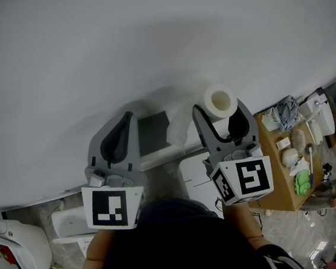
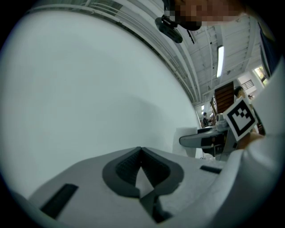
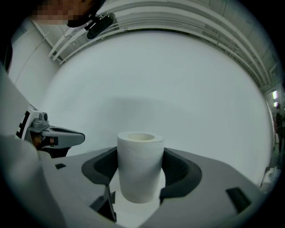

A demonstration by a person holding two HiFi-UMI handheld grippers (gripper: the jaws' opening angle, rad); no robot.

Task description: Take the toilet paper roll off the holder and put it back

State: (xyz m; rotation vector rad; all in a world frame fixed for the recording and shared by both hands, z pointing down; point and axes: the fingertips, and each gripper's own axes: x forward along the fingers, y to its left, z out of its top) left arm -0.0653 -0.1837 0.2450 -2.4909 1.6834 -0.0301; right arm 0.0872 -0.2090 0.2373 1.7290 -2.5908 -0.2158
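Observation:
The white toilet paper roll stands upright between the jaws of my right gripper, which is shut on it close to the pale wall. In the right gripper view the roll fills the gap between the dark pads, cardboard core facing up, with the right gripper clamped round its lower half. A loose tail of paper hangs to the roll's left. My left gripper is held level with it to the left, shut on nothing. A grey plate on the wall lies between the two grippers; I see no holder arm.
The plain wall fills the upper view. A wooden table crowded with small items stands at the right. A white toilet sits at the lower left. A white box lies below the grippers.

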